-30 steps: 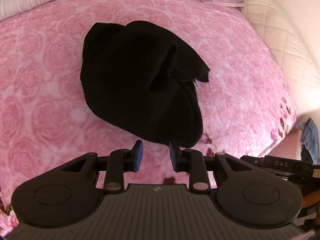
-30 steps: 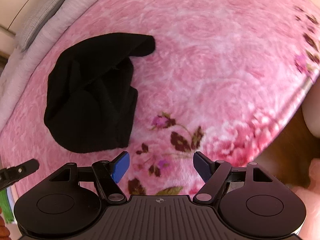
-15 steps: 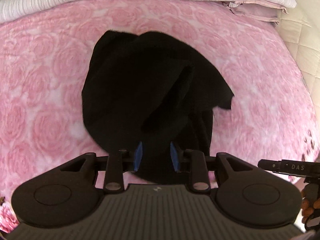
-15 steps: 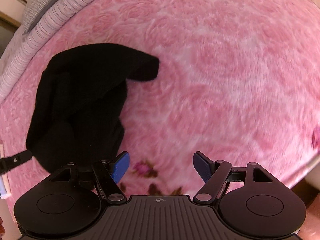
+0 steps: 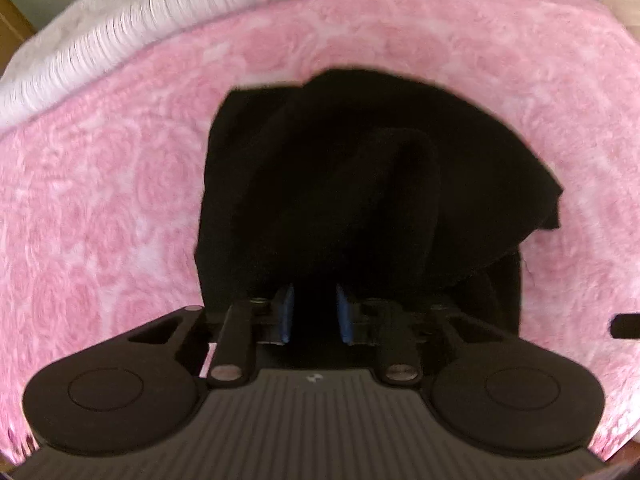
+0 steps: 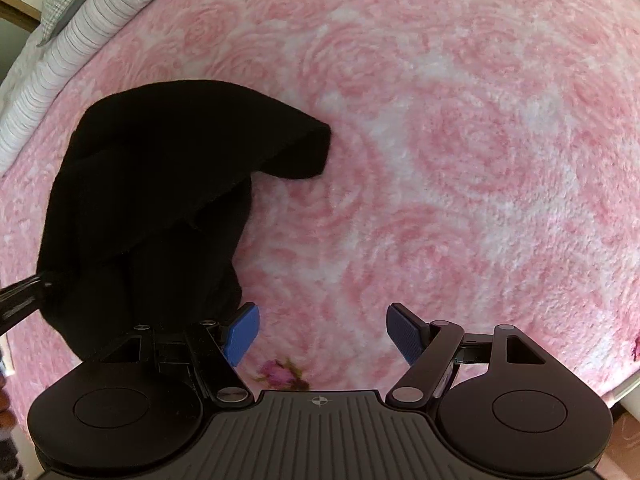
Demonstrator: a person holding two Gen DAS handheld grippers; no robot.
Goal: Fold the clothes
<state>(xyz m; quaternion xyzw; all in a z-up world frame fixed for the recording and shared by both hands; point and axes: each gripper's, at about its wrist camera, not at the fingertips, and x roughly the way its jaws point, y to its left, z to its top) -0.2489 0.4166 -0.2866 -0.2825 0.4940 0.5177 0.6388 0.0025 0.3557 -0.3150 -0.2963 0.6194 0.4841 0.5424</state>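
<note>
A crumpled black garment (image 5: pixel 360 184) lies in a heap on a pink rose-patterned blanket (image 5: pixel 100 200). My left gripper (image 5: pixel 315 312) points steeply down over the garment's near edge. Its jaws are closing; a narrow gap remains and black cloth shows in it, but the blue pads are not visibly pressing on it. In the right wrist view the garment (image 6: pixel 160 184) fills the left side. My right gripper (image 6: pixel 322 332) stands wide open over the bare blanket (image 6: pixel 460 160), nothing between its fingers, its left pad just beside the garment's near right edge.
Striped white bedding (image 5: pixel 100 52) runs along the far side of the bed; in the right wrist view this bedding (image 6: pixel 68 52) sits at the upper left. A dark part of the other gripper (image 6: pixel 20 304) pokes in at the left edge. Dark flowers (image 6: pixel 280 372) mark the blanket near me.
Both grippers have come forward and down toward the garment. The left one went from short of its near edge to right over it, its jaws slightly narrower. The right jaws stayed wide.
</note>
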